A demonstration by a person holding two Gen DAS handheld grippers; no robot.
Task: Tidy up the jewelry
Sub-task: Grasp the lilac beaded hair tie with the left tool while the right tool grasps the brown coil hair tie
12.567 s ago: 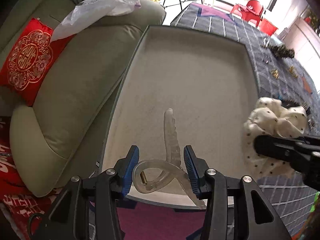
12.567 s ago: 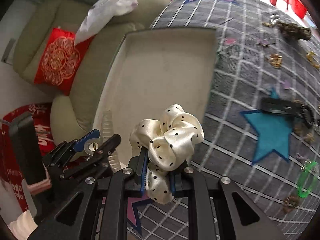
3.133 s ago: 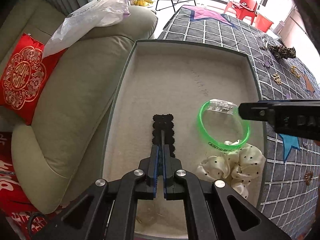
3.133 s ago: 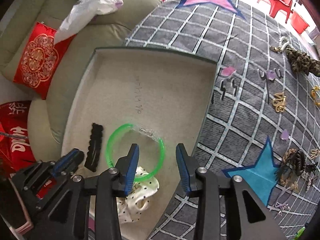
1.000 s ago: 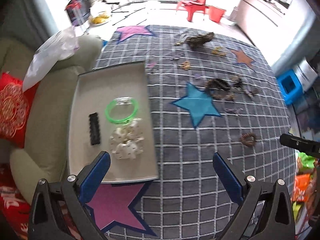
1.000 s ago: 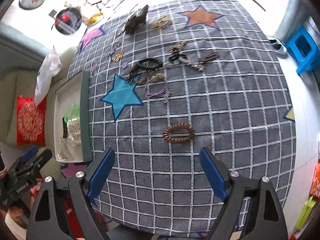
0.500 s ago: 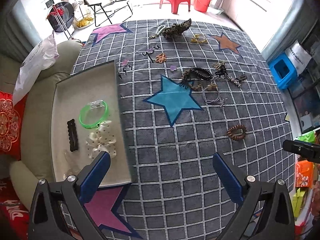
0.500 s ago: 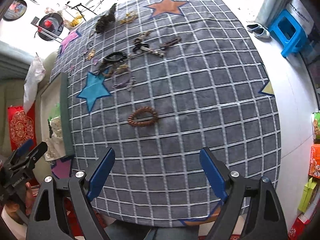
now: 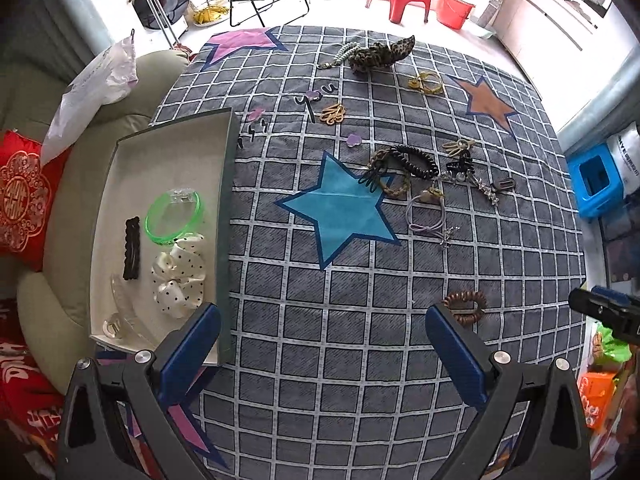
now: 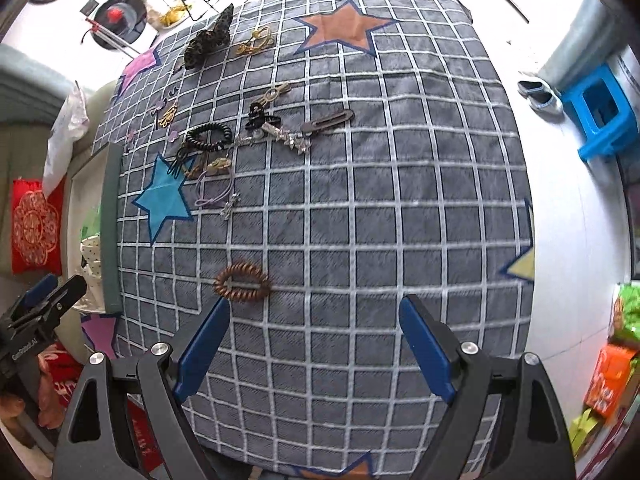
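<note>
Left wrist view: a grey checked cloth [image 9: 340, 312] with coloured stars covers the table, and at its left edge stands a shallow tray [image 9: 225, 208] with a pale lining. Inside the tray lie a cream polka-dot scrunchie [image 9: 178, 276], a green bangle [image 9: 174, 213] just beyond it, a black hair clip [image 9: 131, 249] to their left, and a clear claw clip [image 9: 116, 312] at the near end. Scattered on the cloth, well apart from the tray, are a leopard-print scrunchie [image 9: 380, 55], a black coil hair tie [image 9: 416, 160], a lilac hair tie [image 9: 426, 216] and, nearest, a brown coil hair tie [image 9: 464, 307]. The left gripper [image 9: 320, 344] hangs over the cloth with its jaws wide apart and nothing between them.

In the right wrist view, the right gripper [image 10: 314, 340] likewise stands spread wide and empty, with the brown coil hair tie [image 10: 242, 282] just beyond its left finger.
</note>
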